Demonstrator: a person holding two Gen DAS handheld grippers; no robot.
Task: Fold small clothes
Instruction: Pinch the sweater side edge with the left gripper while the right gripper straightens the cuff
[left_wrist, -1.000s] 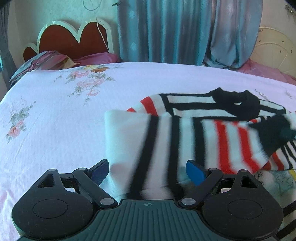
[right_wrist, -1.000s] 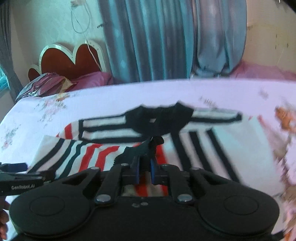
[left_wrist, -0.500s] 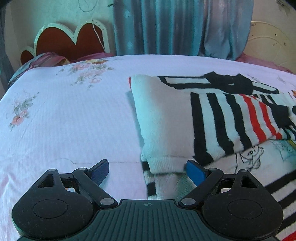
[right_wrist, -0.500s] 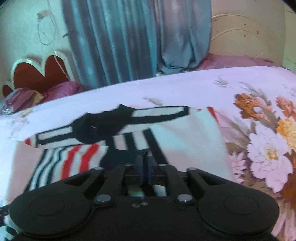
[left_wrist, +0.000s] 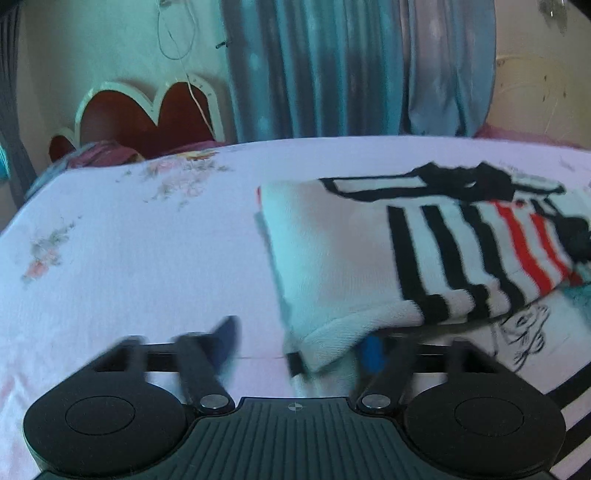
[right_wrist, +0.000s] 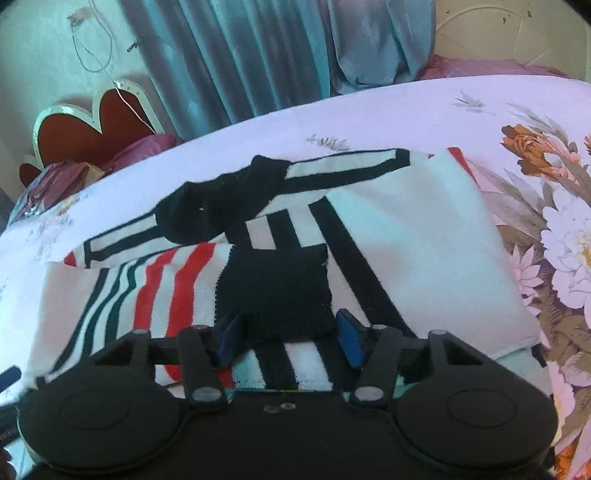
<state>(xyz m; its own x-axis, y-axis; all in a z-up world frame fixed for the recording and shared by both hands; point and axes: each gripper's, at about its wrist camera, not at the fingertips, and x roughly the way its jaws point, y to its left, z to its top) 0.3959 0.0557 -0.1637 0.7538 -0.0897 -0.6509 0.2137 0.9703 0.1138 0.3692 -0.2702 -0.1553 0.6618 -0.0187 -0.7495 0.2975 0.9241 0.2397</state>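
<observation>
A white knit sweater (left_wrist: 332, 251) with black and red stripes lies on the bed, its sides folded in. In the left wrist view my left gripper (left_wrist: 299, 347) sits low at the sweater's near-left corner. Its jaws are closing, with the thick folded edge (left_wrist: 325, 339) between them, and the left pad stands clear of the cloth. In the right wrist view the sweater (right_wrist: 406, 236) fills the middle. The striped sleeve ends in a black cuff (right_wrist: 273, 291) resting on the body. My right gripper (right_wrist: 288, 341) is opening, with the cuff's lower edge between the blue pads and loose.
The bed wears a pale pink floral sheet (left_wrist: 129, 258), with big printed flowers (right_wrist: 561, 236) at the right. A heart-shaped headboard (left_wrist: 147, 114) and pillows (left_wrist: 96, 158) stand at the far left, and blue curtains (left_wrist: 332, 66) hang behind.
The left side of the sweater came down from the air and now lies folded over. The left jaws have narrowed around its edge. The right jaws, shut on the cuff before, have opened.
</observation>
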